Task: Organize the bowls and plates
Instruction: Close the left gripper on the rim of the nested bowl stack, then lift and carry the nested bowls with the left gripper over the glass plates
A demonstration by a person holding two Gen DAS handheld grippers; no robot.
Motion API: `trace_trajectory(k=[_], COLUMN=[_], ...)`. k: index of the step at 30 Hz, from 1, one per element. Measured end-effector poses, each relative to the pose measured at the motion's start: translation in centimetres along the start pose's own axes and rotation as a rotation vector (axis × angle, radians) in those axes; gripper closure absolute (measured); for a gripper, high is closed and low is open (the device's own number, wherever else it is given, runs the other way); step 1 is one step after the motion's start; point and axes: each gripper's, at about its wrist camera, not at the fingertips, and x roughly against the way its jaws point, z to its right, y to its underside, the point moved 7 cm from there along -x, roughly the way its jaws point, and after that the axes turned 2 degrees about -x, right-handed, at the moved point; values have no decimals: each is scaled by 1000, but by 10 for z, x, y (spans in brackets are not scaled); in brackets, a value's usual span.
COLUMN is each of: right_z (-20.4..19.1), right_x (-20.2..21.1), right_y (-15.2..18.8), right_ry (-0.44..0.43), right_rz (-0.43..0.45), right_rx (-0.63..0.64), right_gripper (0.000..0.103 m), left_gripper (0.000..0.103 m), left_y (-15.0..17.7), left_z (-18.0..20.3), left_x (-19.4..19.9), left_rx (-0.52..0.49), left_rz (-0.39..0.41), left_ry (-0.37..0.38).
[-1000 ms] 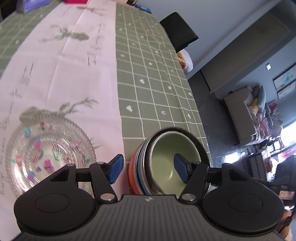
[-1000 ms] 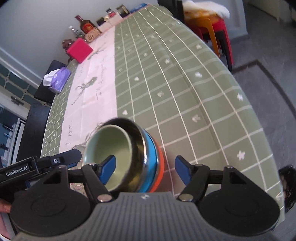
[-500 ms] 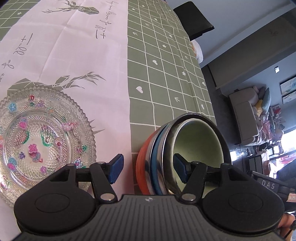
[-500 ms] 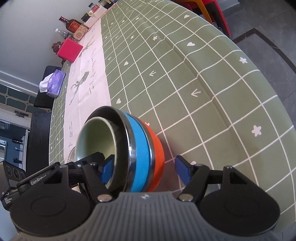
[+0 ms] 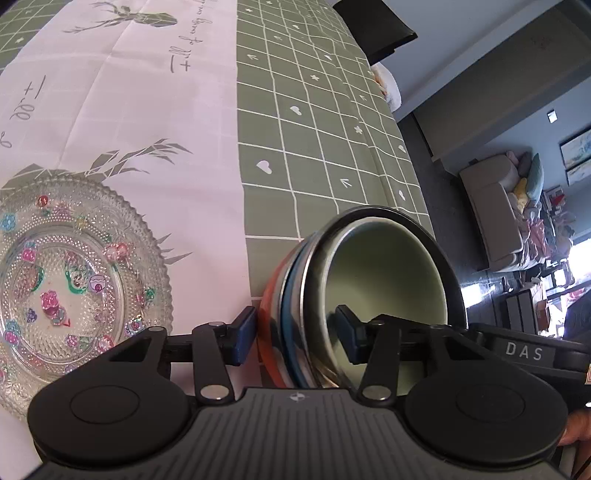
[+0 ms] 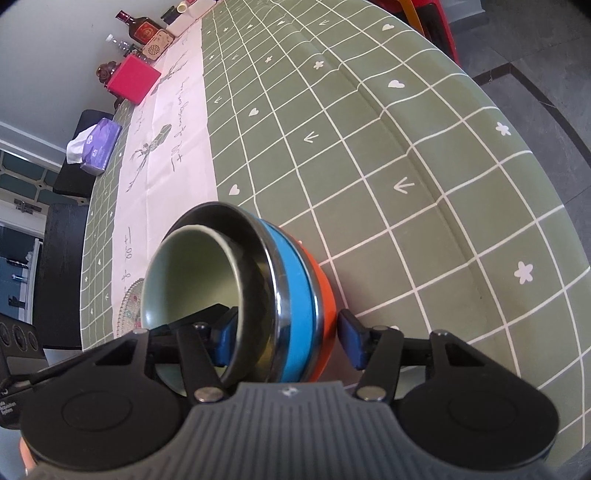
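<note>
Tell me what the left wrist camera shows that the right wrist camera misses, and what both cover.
Only the left wrist view shows the glass plate clearly, flat on the white runner, plus a sofa in the room beyond.

Only the right wrist view shows the table's far end: a red box, a purple tissue pack and a bottle.

Both show the nested bowl stack, tipped on its side over the green tablecloth, with the left gripper and right gripper each clamping its rim, one finger inside and one outside.
</note>
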Motion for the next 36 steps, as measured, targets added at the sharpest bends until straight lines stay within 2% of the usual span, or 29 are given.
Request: trace_trajectory(k=[9, 13, 21, 36], right_z=[-7, -6, -6, 0], right_x=[-1, -2, -2, -6], right_y=[-1, -2, -1, -1], right_ry=[61, 65, 60, 19], right_rz=[-15, -24, -23, -52], right_rx=[52, 51, 58, 13], right_gripper=[50, 51, 51, 48], left_gripper=[51, 51, 48, 54], left_y=[-1, -3, -4, -3], left_z=[10, 11, 7, 4], left_x=[1, 1, -2, 2], left_rx=[-53, -62, -27, -11], left_rz=[-11, -30, -27, -24], left_ry=[-72, -81, -42, -42])
